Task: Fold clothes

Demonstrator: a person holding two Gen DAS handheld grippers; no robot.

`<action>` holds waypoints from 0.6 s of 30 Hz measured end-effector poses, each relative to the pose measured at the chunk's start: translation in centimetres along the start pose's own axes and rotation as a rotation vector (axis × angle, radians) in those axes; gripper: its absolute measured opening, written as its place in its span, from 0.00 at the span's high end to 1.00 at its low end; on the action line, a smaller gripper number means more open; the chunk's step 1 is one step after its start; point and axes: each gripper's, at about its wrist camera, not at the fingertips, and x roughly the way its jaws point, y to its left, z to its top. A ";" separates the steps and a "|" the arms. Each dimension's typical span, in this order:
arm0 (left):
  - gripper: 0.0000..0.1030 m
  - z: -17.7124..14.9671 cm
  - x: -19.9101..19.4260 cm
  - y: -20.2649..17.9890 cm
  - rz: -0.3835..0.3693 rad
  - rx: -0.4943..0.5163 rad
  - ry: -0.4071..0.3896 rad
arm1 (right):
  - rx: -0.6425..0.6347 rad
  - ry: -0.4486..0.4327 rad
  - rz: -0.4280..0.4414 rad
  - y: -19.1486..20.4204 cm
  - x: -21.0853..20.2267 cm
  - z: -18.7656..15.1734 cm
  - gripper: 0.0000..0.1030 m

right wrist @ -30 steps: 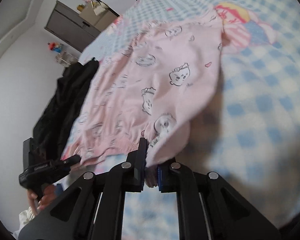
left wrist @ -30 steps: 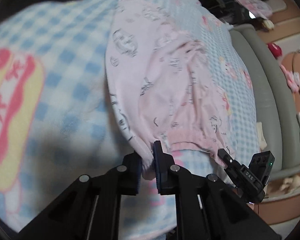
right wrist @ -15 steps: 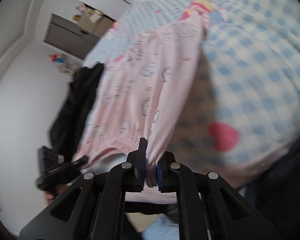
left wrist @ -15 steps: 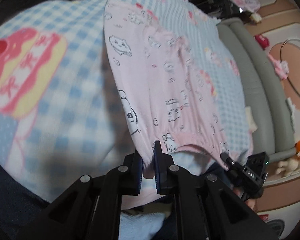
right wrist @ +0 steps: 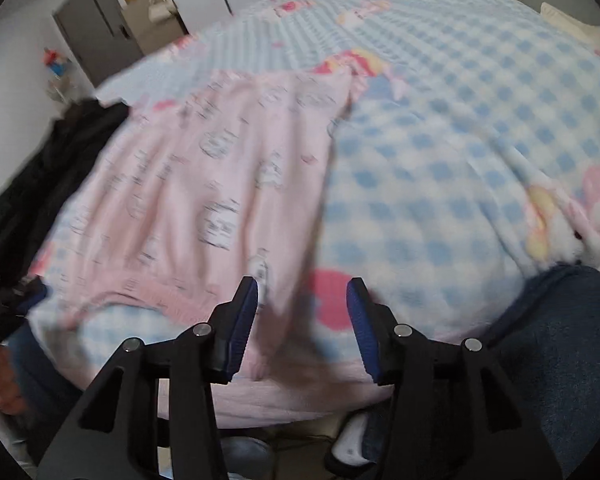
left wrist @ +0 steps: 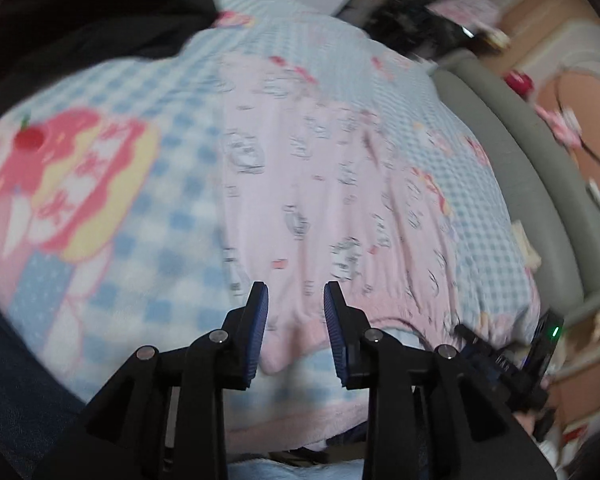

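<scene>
Left wrist view: both frames are motion-blurred, so prints and edges read soft.
Dark clothing [left wrist: 80, 12]: far ahead and left of the left gripper, at the far edge of the bed.
Blanket [left wrist: 148, 216]: blue-and-white check with pink and yellow cartoon prints, spread under everything ahead of the fingers.
Left gripper [left wrist: 296, 296]: jaws spread well apart, nothing between the blue pads; the fingertips sit just over the near hem.
Pink garment [left wrist: 320, 184]: lies flat on the blanket directly ahead of the left gripper, long axis running away from the tool, ribbed waistband end nearest the fingertips, far end pointing toward the dark clothing and the room beyond.
Bed frame [left wrist: 548, 184]: grey padded rail curving ahead and to the right of the tool.
Other tool seen from the left: the right gripper [left wrist: 496, 354] shows low on the right, at the hem's right corner; its opening cannot be told here.
Right wrist view, left tool: a dark blurred shape at the far left edge, with a hand [right wrist: 2, 384] below it.
Garment from the right: it stretches ahead and left of the right gripper [right wrist: 302, 292], waistband toward the tool, its right edge running forward just left of the gap between the fingers.
Right gripper state: jaws wide apart, gripping nothing; a corner of pink cloth lies below the gap.
Person's leg [right wrist: 560, 344]: in blue denim, close on the right of the tool.
</scene>
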 end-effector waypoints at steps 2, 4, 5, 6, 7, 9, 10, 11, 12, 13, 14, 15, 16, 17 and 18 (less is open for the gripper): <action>0.72 0.1 1.3 -1.8 0.025 0.074 0.039 | -0.060 -0.034 0.072 1.7 -1.1 0.5 0.53; 0.72 0.0 2.9 -3.5 0.063 0.146 0.093 | -0.169 -0.002 0.153 4.8 -1.1 0.8 0.53; 0.72 -0.1 3.7 -4.2 0.081 0.181 0.124 | -0.216 0.034 0.177 6.0 -0.6 0.7 0.54; 0.72 -0.2 4.2 -4.7 0.097 0.205 0.138 | -0.271 0.083 0.189 7.0 0.2 0.2 0.55; 0.72 -0.4 4.6 -5.2 0.112 0.228 0.151 | -0.314 0.122 0.194 7.8 0.9 -0.2 0.55; 0.72 -0.7 5.4 -6.1 0.142 0.275 0.175 | -0.321 0.130 0.162 7.7 1.5 -0.2 0.59; 0.72 -0.8 5.5 -6.3 0.154 0.289 0.182 | -0.324 0.134 0.146 7.7 1.8 -0.2 0.65; 0.72 -0.8 5.6 -6.5 0.165 0.302 0.187 | -0.327 0.138 0.130 7.6 2.1 -0.2 0.68; 0.72 -0.7 5.7 -6.9 0.176 0.312 0.188 | -0.330 0.142 0.114 7.6 2.4 -0.1 0.72; 0.72 -0.6 5.8 -7.0 0.181 0.318 0.192 | -0.333 0.145 0.098 7.5 2.7 -0.1 0.78; 0.72 -0.5 5.9 -7.2 0.179 0.324 0.197 | -0.336 0.149 0.081 7.4 3.0 -0.1 0.79; 0.72 -0.4 6.0 -7.4 0.176 0.330 0.202 | -0.339 0.153 0.065 7.4 3.3 -0.1 0.79; 0.72 -0.2 6.1 -7.6 0.173 0.336 0.208 | -0.342 0.157 0.049 7.3 3.6 -0.1 0.79; 0.72 -0.1 6.2 -7.8 0.171 0.343 0.213 | -0.344 0.161 0.033 7.3 3.9 -0.1 0.80; 0.72 -0.1 6.3 -8.0 0.161 0.349 0.214 | -0.346 0.166 0.022 7.2 4.2 -0.2 0.81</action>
